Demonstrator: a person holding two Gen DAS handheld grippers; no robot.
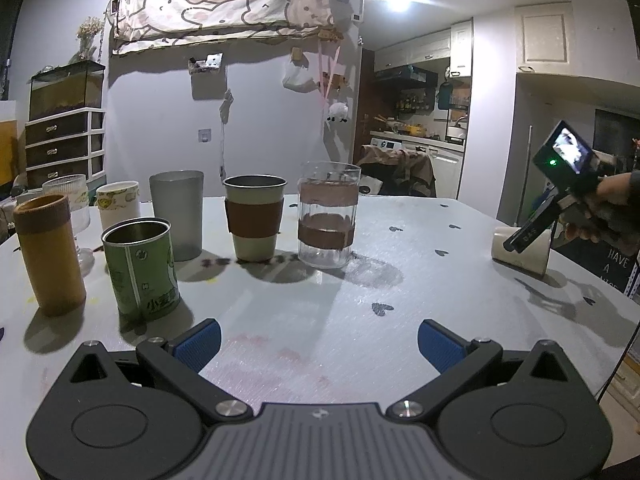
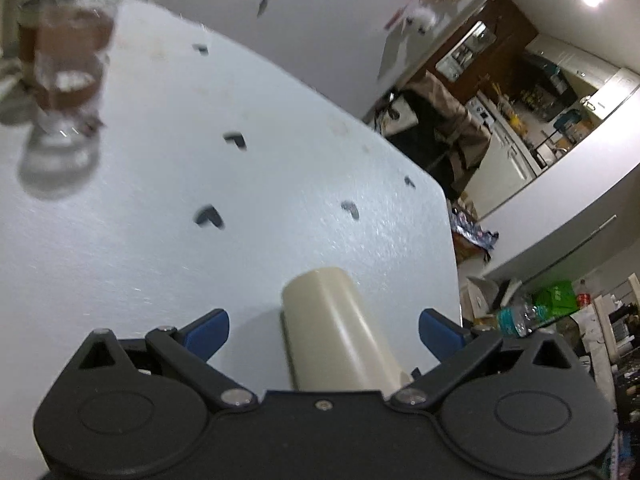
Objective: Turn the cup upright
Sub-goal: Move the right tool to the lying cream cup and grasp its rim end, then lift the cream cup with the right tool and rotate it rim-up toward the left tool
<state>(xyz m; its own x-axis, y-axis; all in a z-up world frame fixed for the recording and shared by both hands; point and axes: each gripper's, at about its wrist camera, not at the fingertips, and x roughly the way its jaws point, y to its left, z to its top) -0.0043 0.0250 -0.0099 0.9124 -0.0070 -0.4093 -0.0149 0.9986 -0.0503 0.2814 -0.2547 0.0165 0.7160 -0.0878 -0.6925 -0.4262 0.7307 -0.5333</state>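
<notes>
A cream cup point(image 2: 340, 332) lies on its side on the white table point(image 2: 200, 260), near the right edge. In the right wrist view it lies between the blue pads of my right gripper point(image 2: 324, 330), which is open, with gaps on both sides. In the left wrist view the same cup point(image 1: 534, 254) shows at the far right, with the right gripper point(image 1: 524, 240) tilted down over it. My left gripper point(image 1: 319, 342) is open and empty, low over the table's near side.
A row of upright cups stands at the left and middle: a brown bamboo tube point(image 1: 50, 254), a green tin point(image 1: 140, 270), a grey tumbler point(image 1: 177, 214), a sleeved metal cup point(image 1: 255, 222), a clear glass point(image 1: 328, 220). The table edge point(image 2: 452, 240) is close on the right.
</notes>
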